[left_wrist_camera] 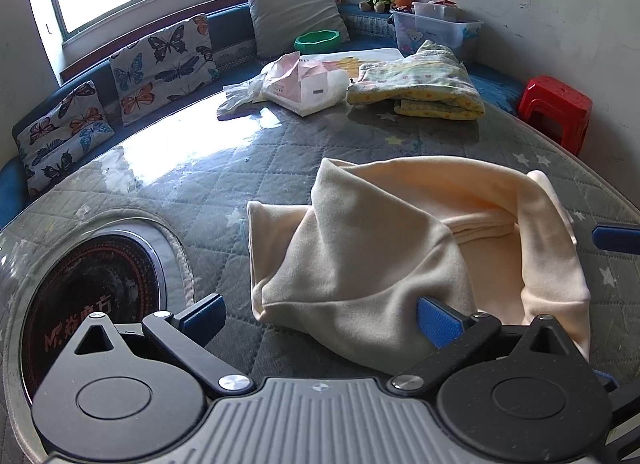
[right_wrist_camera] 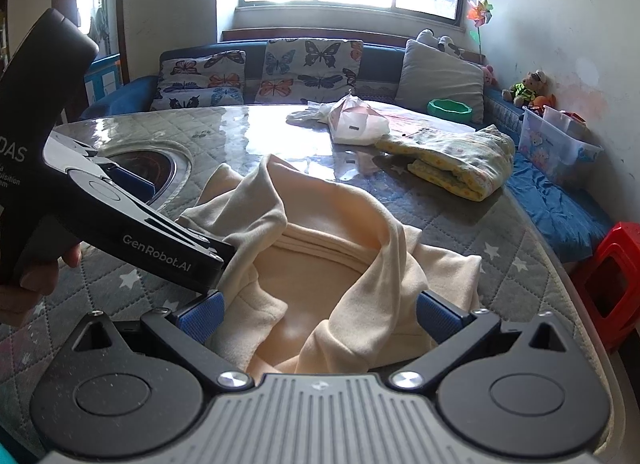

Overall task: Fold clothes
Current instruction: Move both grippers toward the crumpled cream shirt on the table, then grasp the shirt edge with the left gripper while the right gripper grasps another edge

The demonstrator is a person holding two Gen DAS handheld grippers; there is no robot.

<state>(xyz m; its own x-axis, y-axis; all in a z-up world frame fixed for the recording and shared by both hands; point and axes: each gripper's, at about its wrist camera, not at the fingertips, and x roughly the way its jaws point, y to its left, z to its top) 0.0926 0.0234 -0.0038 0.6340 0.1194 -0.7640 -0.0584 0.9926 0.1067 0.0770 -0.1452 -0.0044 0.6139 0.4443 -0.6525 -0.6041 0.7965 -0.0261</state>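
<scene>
A cream garment (left_wrist_camera: 360, 256) lies crumpled on the quilted grey table cover (left_wrist_camera: 192, 183), with a sleeve folded over its body. My left gripper (left_wrist_camera: 320, 318) is open at the garment's near left edge, and its right finger (left_wrist_camera: 440, 322) touches the cloth. In the right wrist view the same garment (right_wrist_camera: 320, 264) shows its neckline, and cloth bunches between the wide-apart fingers of my right gripper (right_wrist_camera: 320, 316), which is open. A hand (right_wrist_camera: 36, 276) holds the left gripper's body (right_wrist_camera: 120, 223) against the garment's left side. A blue finger of the right gripper (left_wrist_camera: 616, 236) shows at the right edge.
A folded yellow patterned garment (left_wrist_camera: 420, 87) and a pink-white plastic bag (left_wrist_camera: 304, 83) lie at the table's far side. A round hob (left_wrist_camera: 92, 304) is set into the table at the left. A red stool (left_wrist_camera: 556, 111) stands on the right. Butterfly cushions (left_wrist_camera: 160, 63) line the bench.
</scene>
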